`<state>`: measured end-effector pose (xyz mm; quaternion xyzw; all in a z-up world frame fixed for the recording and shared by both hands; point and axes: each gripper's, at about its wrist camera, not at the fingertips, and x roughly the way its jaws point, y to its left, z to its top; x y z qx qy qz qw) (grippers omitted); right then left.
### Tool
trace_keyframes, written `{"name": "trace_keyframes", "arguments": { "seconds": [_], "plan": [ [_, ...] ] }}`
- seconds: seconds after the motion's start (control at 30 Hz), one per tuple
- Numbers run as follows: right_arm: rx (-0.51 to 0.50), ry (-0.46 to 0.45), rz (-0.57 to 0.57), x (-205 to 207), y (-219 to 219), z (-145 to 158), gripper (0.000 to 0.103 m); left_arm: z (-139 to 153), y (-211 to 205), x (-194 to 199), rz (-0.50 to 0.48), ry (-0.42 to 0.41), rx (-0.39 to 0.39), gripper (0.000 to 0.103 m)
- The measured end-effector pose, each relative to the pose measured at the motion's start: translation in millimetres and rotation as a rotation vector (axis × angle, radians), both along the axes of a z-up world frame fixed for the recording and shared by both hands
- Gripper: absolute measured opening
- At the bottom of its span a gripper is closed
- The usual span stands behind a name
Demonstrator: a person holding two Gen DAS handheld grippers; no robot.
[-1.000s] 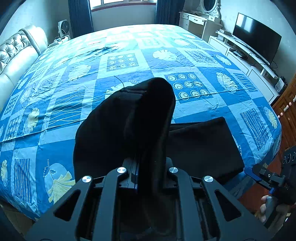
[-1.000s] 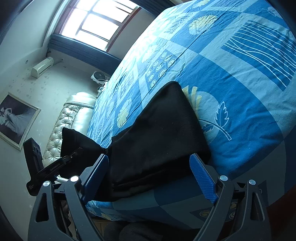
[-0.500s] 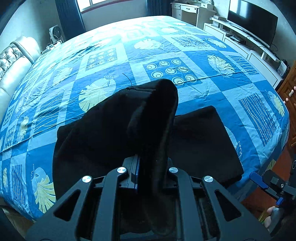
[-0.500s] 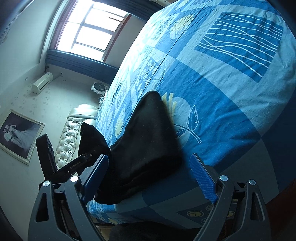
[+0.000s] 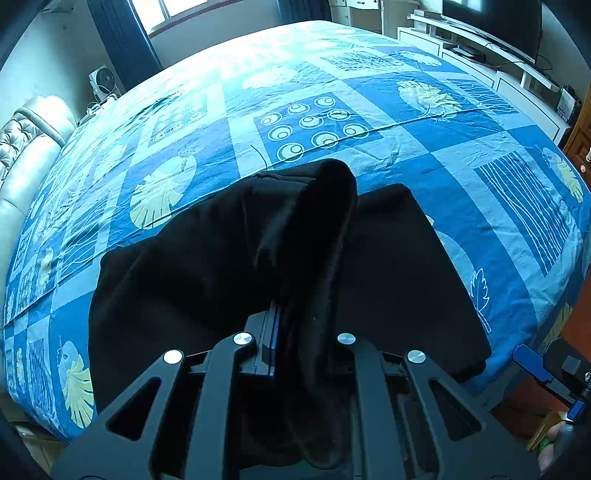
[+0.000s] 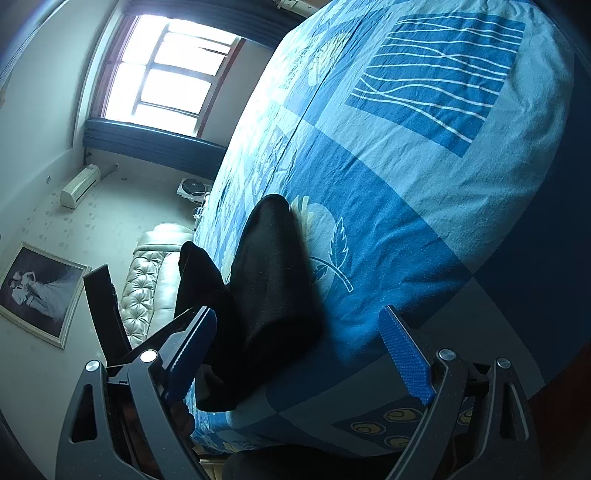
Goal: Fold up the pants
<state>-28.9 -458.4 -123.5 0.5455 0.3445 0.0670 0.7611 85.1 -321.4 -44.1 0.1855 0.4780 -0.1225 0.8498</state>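
Note:
Black pants (image 5: 399, 266) lie on the blue patterned bed (image 5: 332, 122) near its front edge, and one part lies flat at the right. My left gripper (image 5: 291, 332) is shut on a bunched fold of the pants that stands up over its jaws and hides the fingertips. In the right wrist view the pants (image 6: 273, 280) hang over the bed's edge, and the left gripper (image 6: 110, 321) holds a raised fold beside them. My right gripper (image 6: 299, 350) is open beside the bed's corner, with nothing between its blue pads (image 6: 406, 354). It also shows low at the right, right gripper (image 5: 543, 369).
A padded headboard (image 5: 22, 155) stands at the left, with a small fan (image 5: 105, 79) behind it. A white cabinet (image 5: 480, 66) with a TV (image 5: 491, 18) runs along the right. A window (image 6: 162, 81) and a framed picture (image 6: 37, 291) are on the walls.
The left gripper has carried the held fold further over the bed and lower, and more cloth now spreads at its left. The right gripper has rolled and sunk a little, still open.

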Motion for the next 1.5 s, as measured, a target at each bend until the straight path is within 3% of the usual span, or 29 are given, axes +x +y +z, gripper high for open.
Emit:
{"name": "trace_keyframes", "arguments": {
  "seconds": [0.3,0.4,0.5,0.57,0.6,0.73,0.83,1.03,1.3,1.37,1.4,1.43,1.5],
  "plan": [
    [-0.019,0.010,0.000,-1,-3,2,0.089,-14,-10,-8,-0.019,-0.048,0.066,0.013],
    [-0.039,0.013,-0.003,-2,-5,6,0.089,-13,-14,-12,-0.049,-0.060,0.068,0.018],
    [-0.063,0.005,0.012,-2,-6,16,0.089,-4,-14,-21,-0.089,-0.079,0.022,0.030],
    [-0.084,-0.005,0.029,-2,-5,25,0.089,8,-8,-32,-0.125,-0.079,-0.046,0.059],
    [-0.094,-0.011,0.039,0,-3,30,0.089,16,-3,-38,-0.139,-0.080,-0.096,0.065],
    [-0.120,-0.049,0.090,11,8,51,0.089,52,42,-62,-0.145,-0.097,-0.284,0.082],
    [-0.137,-0.069,0.150,27,24,64,0.089,68,87,-70,-0.094,-0.141,-0.340,0.088],
    [-0.250,-0.048,0.306,89,67,66,0.089,69,176,-59,0.050,-0.172,-0.298,0.088],
    [-0.243,0.048,0.395,134,102,41,0.088,43,263,-56,0.223,-0.105,-0.317,0.088],
    [-0.259,0.058,0.392,133,106,42,0.083,36,274,-57,0.252,-0.090,-0.336,0.088],
    [-0.274,0.073,0.399,133,108,42,0.066,33,277,-57,0.262,-0.085,-0.342,0.088],
    [-0.276,0.086,0.423,135,111,41,0.037,29,280,-57,0.274,-0.074,-0.352,0.088],
    [-0.286,0.101,0.472,138,120,38,0.024,23,283,-57,0.282,-0.056,-0.361,0.088]
  ]
}}
